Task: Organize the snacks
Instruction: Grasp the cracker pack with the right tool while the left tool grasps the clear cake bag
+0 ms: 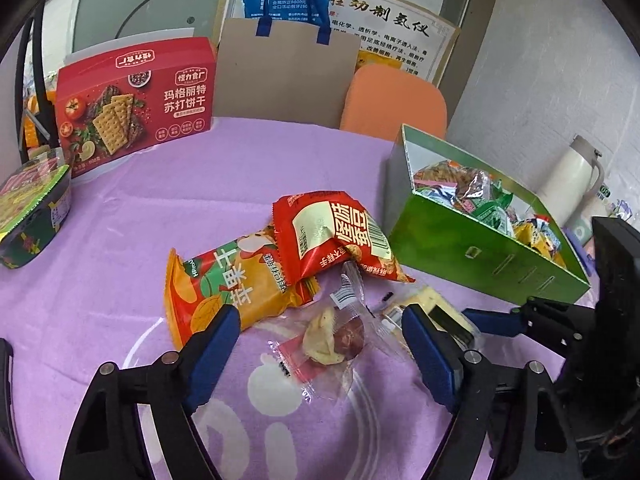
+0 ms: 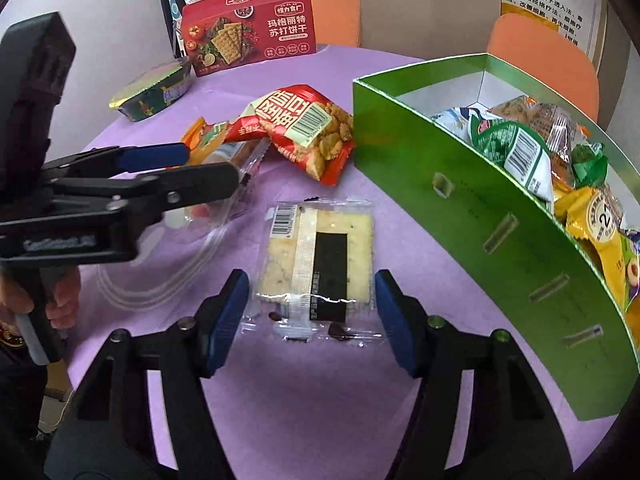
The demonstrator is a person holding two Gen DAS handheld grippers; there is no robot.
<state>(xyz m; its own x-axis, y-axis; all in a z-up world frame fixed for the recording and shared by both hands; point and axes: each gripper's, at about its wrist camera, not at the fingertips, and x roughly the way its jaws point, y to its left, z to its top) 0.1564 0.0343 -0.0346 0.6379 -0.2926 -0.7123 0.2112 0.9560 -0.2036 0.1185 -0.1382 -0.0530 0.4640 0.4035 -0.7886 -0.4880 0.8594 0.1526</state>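
Cracker packet (image 2: 316, 256) lay flat on purple cloth (image 2: 304, 408), beside green box (image 2: 480, 216). Right gripper (image 2: 310, 320) wide, straddling it; left gripper (image 1: 320, 344) wide over date sweet (image 1: 332, 338). Judged light, brittle, film slippery; grip long edges gently.

Left of the left gripper (image 1: 320, 344): instant-noodle tub (image 1: 32, 216) cut off by the picture edge | ahead of it: orange snack bag (image 1: 224, 280) partly under the red bag (image 1: 336, 236) | right gripper (image 2: 312, 316): green box (image 2: 480, 216) far end out of view, print on packets inside unreadable
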